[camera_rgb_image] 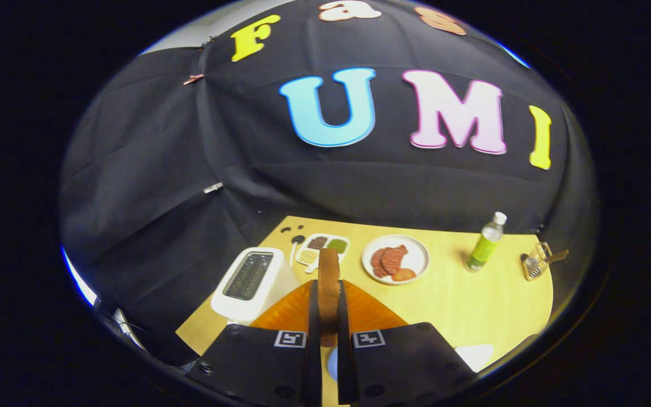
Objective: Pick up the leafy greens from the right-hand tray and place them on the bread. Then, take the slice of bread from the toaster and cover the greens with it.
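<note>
Wooden table (472, 305) with toaster (249, 282), tool (328, 316) clamped on upright bread slice (329, 282).

Gripper (328, 316): two flat, thin fingers (312, 339) running forward side by side, narrow gap between. Each finger rises from a broad, boxy block (257, 362) with a matte surface and rounded corners. One small square tag (290, 339) with a black-and-white pattern sits on the top inner corner of each block. Round screw heads (207, 368) dot the blocks near their outer and lower edges.
</note>
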### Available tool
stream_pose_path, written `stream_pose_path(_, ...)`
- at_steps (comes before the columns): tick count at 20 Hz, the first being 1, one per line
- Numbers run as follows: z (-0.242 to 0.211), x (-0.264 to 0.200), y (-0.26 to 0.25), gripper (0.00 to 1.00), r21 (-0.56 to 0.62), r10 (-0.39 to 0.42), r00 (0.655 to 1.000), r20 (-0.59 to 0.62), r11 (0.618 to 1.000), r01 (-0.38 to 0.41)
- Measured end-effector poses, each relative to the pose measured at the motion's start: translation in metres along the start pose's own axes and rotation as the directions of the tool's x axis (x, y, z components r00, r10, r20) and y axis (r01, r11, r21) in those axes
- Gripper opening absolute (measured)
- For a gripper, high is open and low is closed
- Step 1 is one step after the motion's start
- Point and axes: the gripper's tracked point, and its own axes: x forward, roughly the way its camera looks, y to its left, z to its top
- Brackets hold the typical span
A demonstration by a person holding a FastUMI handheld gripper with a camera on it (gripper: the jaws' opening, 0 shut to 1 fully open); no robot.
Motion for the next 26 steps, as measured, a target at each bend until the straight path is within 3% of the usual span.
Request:
stream_pose_path(3,-0.035,-0.011,-0.034,0.15,0.035,-0.07,0.997,-0.016,0.997,0.071)
stream_pose_path(8,-0.084,-0.01,-0.055,0.15,0.1,-0.12,0.992,-0.032,0.987,0.123)
stream_pose_path(15,-0.137,0.026,-0.045,0.15,0.19,-0.086,0.994,-0.073,0.977,0.098)
stream_pose_path(20,-0.173,0.044,-0.071,0.15,0.296,-0.121,0.985,-0.122,0.943,0.152)
stream_pose_path(24,-0.189,0.033,-0.096,0.16,0.281,-0.17,0.973,-0.159,0.937,0.209)
stream_pose_path(26,-0.198,0.027,-0.102,0.22,0.263,-0.181,0.964,-0.196,0.937,0.229)
